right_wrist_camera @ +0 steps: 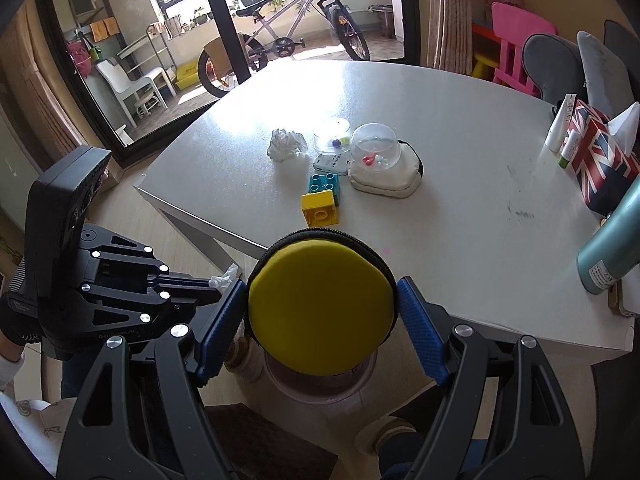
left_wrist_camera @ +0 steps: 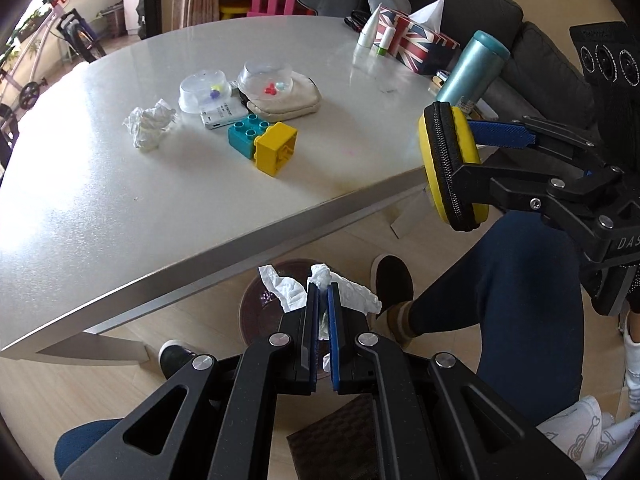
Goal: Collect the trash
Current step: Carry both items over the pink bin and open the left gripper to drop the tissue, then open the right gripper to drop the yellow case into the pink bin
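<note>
My left gripper (left_wrist_camera: 323,290) is shut on a crumpled white tissue (left_wrist_camera: 352,292) and hangs past the table's front edge, over a round trash bin (left_wrist_camera: 256,312) on the floor. In the right wrist view the left gripper (right_wrist_camera: 210,282) comes in from the left, with a bit of tissue (right_wrist_camera: 224,278) at its tip. The right gripper (right_wrist_camera: 322,282) is shut on a round yellow zip case (right_wrist_camera: 320,312), held in the air above the bin (right_wrist_camera: 320,388). The left wrist view shows this gripper (left_wrist_camera: 464,148) and the case (left_wrist_camera: 444,168) at the right. Another crumpled tissue (left_wrist_camera: 150,124) (right_wrist_camera: 286,144) lies on the white table (left_wrist_camera: 100,208).
The table holds a teal and a yellow toy brick (left_wrist_camera: 264,142), two clear plastic domes (left_wrist_camera: 266,78), a white pouch (right_wrist_camera: 384,178), a flag-pattern tissue box (right_wrist_camera: 600,160), tubes and a teal flask (right_wrist_camera: 612,248). A person's leg (left_wrist_camera: 500,300) and shoes are beside the bin. A sofa stands behind.
</note>
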### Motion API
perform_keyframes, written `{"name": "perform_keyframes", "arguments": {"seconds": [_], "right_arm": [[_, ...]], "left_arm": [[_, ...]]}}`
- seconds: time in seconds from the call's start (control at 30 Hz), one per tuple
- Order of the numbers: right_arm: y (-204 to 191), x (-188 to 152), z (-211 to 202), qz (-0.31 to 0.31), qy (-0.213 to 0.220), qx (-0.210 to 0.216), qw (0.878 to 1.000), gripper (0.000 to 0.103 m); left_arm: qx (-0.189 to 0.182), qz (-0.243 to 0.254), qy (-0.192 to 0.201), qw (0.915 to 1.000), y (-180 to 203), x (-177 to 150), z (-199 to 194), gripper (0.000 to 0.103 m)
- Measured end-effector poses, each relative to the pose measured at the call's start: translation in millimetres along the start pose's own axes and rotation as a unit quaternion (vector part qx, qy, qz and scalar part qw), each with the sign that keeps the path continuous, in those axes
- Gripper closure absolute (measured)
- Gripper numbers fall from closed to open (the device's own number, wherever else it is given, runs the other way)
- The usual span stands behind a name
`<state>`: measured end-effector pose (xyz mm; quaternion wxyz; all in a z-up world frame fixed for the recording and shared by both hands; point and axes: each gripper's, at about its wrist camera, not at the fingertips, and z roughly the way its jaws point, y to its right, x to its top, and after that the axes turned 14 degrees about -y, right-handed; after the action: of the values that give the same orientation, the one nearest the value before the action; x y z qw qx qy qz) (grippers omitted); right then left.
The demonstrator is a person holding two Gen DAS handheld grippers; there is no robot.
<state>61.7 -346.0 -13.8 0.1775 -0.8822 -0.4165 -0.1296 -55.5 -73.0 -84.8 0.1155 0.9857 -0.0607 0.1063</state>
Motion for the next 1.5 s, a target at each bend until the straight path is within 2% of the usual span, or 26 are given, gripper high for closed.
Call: {"name": "perform_keyframes", "arguments": {"seconds": [0.03, 0.1, 0.13, 0.17, 0.23, 0.47, 0.67, 0.93, 1.03, 1.1, 1.13, 1.5], "right_arm": [[1.3, -0.3, -0.7, 0.001, 0.001, -0.001, 1.000, 0.027], [3.4, -1.5, -1.9, 0.004, 0.002, -0.002, 1.000, 0.027], [4.9, -0.5, -1.9, 0.006, 0.003, -0.002, 1.000, 0.027], [5.5, -1.1, -2.4, 0.007, 0.003, -0.002, 1.000, 0.027], [6.0, -2.2, -3.1, 0.008, 0.003, -0.003, 1.000, 0.027], [3.4, -4.8, 0.8, 0.005, -0.002, 0.003, 1.000, 0.027], [-4.0, -5.7, 10.0, -0.006, -0.011, 0.014, 1.000, 0.027], [-17.2, -4.1, 25.6, -0.028, -0.030, 0.030, 0.999, 0.027], [-23.6, -2.7, 29.0, -0.038, -0.032, 0.033, 0.998, 0.024], [-24.9, -0.5, 28.2, -0.039, -0.028, 0.029, 0.998, 0.009], [-24.5, 1.3, 26.9, -0.039, -0.024, 0.027, 0.999, 0.008], [-15.1, 1.5, 20.6, -0.021, -0.018, 0.011, 1.000, 0.006]], "left_arm": [[-0.002, 0.002, -0.001, 1.0000, 1.0, 0.6, 1.2, 0.096], [-0.002, 0.003, 0.000, 1.0000, 2.1, 2.0, 2.6, 0.086], [0.000, 0.001, 0.002, 1.0000, 2.1, 2.3, 3.0, 0.067], [-0.001, -0.001, 0.006, 1.0000, 1.6, 2.1, 2.6, 0.042], [-0.005, -0.009, 0.022, 0.9997, -0.4, 2.1, -0.9, 0.013], [0.000, -0.028, 0.033, 0.9991, -8.5, 3.5, -8.7, 0.008], [0.021, -0.046, 0.050, 0.9975, -21.1, -0.2, -22.2, 0.008], [0.023, -0.088, 0.075, 0.9930, -49.3, -11.2, -45.3, 0.008], [0.026, -0.096, 0.083, 0.9916, -55.4, -13.8, -54.2, 0.008], [0.029, -0.098, 0.088, 0.9909, -57.1, -14.0, -58.7, 0.008], [0.031, -0.098, 0.089, 0.9907, -57.7, -14.0, -60.3, 0.008], [0.037, -0.090, 0.089, 0.9913, -55.4, -13.9, -58.9, 0.008]]}}
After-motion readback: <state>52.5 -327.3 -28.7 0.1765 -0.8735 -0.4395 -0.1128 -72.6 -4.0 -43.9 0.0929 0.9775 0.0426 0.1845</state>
